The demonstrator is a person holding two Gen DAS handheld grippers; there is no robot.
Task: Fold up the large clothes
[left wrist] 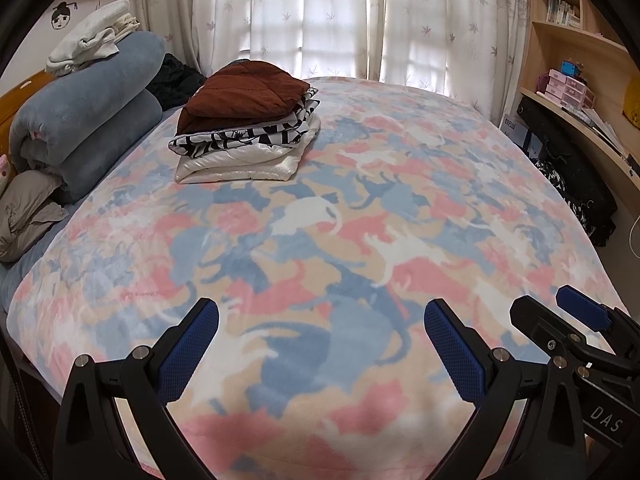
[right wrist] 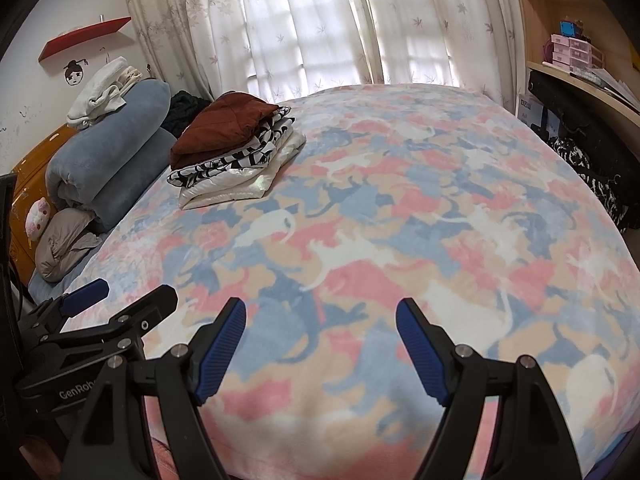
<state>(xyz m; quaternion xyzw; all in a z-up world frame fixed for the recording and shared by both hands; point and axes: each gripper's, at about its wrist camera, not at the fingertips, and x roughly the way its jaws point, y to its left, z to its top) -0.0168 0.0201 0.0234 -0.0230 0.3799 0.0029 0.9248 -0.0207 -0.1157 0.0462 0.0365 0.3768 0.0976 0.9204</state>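
Observation:
A pink, blue and cream cat-print blanket (left wrist: 360, 220) (right wrist: 400, 208) covers the bed. At its far left lies a stack of folded clothes (left wrist: 244, 128) (right wrist: 232, 152): a rust-brown piece on top, a black-and-white patterned one under it, a white one at the bottom. My left gripper (left wrist: 320, 316) hangs open over the near edge of the bed with nothing between its blue pads. My right gripper (right wrist: 320, 312) is open beside it, also empty. Each gripper shows in the other's view, the right one (left wrist: 560, 308) at the right edge and the left one (right wrist: 132, 292) at the left edge.
A rolled blue duvet (left wrist: 88, 116) with white clothes (left wrist: 92, 40) on top lies by the orange headboard at the left, a grey pillow (left wrist: 24, 216) below it. Curtains (left wrist: 320, 20) hang behind the bed. Wooden shelves (left wrist: 580, 80) and dark bags (left wrist: 576, 192) stand at the right.

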